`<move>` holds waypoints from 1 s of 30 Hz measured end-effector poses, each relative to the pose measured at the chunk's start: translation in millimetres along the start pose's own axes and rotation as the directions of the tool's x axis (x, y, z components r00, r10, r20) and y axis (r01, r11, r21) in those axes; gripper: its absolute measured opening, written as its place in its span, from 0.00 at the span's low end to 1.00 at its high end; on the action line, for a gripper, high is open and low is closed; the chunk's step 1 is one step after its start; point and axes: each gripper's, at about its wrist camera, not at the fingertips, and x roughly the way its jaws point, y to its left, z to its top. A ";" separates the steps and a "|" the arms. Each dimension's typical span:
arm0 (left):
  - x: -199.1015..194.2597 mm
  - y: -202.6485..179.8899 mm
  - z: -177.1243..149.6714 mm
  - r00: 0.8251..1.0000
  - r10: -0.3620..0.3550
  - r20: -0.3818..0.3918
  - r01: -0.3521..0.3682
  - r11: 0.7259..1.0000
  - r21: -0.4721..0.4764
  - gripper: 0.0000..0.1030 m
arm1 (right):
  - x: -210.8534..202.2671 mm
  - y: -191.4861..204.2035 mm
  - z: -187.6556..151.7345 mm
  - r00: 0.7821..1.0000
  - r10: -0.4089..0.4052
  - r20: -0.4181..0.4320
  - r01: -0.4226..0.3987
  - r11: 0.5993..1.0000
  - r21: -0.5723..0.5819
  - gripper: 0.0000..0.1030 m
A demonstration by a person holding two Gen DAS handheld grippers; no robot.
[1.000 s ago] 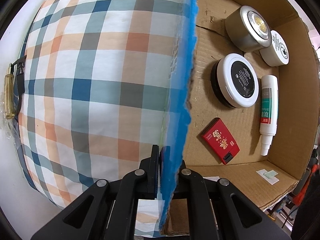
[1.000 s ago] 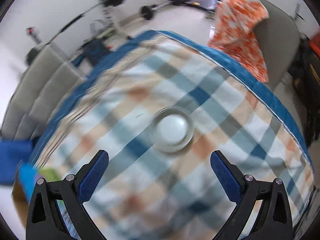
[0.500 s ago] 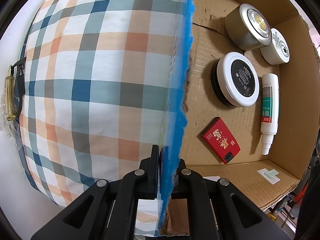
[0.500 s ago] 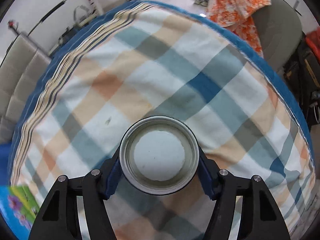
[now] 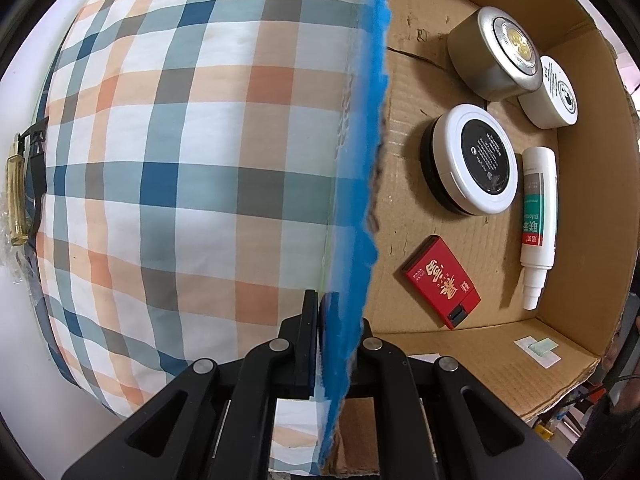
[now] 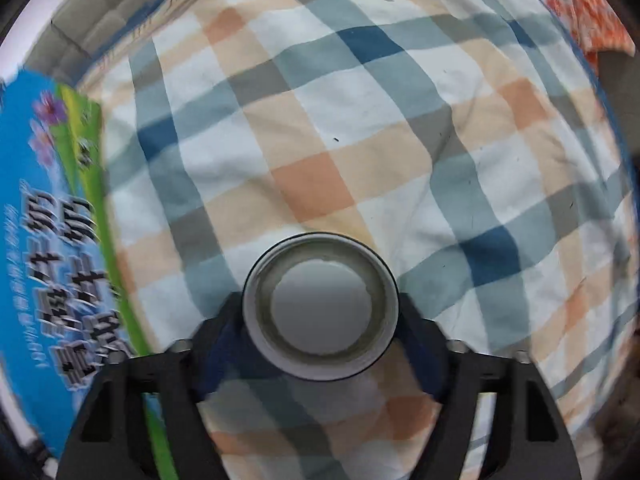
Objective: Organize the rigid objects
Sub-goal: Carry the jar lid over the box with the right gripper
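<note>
Cardboard everywhere on the left view: the left claw (image 5: 334,322) is clamped tight on the ragged, blue-printed wall of the cardboard box (image 5: 404,184), black fingers pinching either side of the torn edge. Down on the corrugated brown floor lie a silver round tin (image 5: 494,54) with a gold emblem on its lid, a small white jar (image 5: 554,94) touching it, a wide white-rimmed jar with a black top (image 5: 476,160), a white spray bottle (image 5: 538,220) on its side along the far wall, and a glossy red flat case (image 5: 442,282) with gold lettering.

Over to the right claw (image 6: 320,310), closed on a round glass jar (image 6: 320,306), smooth grey bottom facing the camera, thick rim ringed in a pale, cloudy band. The jar hangs above the bed, clear of the box. Soft plaid bedspread (image 6: 360,128) beneath, blue, orange and white checks, lightly wrinkled. The box's bright blue and green printed side (image 6: 52,208) sits at left, blurred. Grey cushioned panels (image 6: 96,28) rise behind the bed.
</note>
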 end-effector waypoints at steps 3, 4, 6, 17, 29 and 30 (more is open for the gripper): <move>0.3 2.2 -1.9 1.000 -0.004 0.004 0.004 1.000 -0.003 0.05 | -1.2 -8.3 2.7 1.000 0.014 -0.003 -0.014 0.998 0.057 0.82; 0.0 3.1 -2.7 1.000 -0.005 0.005 0.005 1.000 -0.003 0.05 | 1.7 -10.1 3.6 1.000 0.020 -0.011 -0.019 0.997 0.077 0.82; -0.4 4.2 -3.5 1.000 -0.008 0.006 0.008 1.000 -0.003 0.05 | 7.4 -12.8 5.9 1.000 0.019 -0.020 -0.017 0.997 0.079 0.81; -1.6 4.2 -3.4 1.000 -0.005 0.007 0.005 1.000 0.002 0.05 | -18.3 18.7 -2.9 0.997 -0.057 0.057 0.057 0.998 -0.002 0.68; -3.2 -2.2 -0.8 1.000 -0.003 0.004 0.003 1.000 0.008 0.05 | -143.1 85.6 -9.5 0.972 0.187 0.146 -0.156 0.967 -0.199 0.68; -3.3 -2.6 -0.8 1.000 -0.004 0.004 0.004 1.000 0.008 0.05 | -150.6 94.3 -13.6 0.968 0.209 0.142 -0.175 0.960 -0.216 0.67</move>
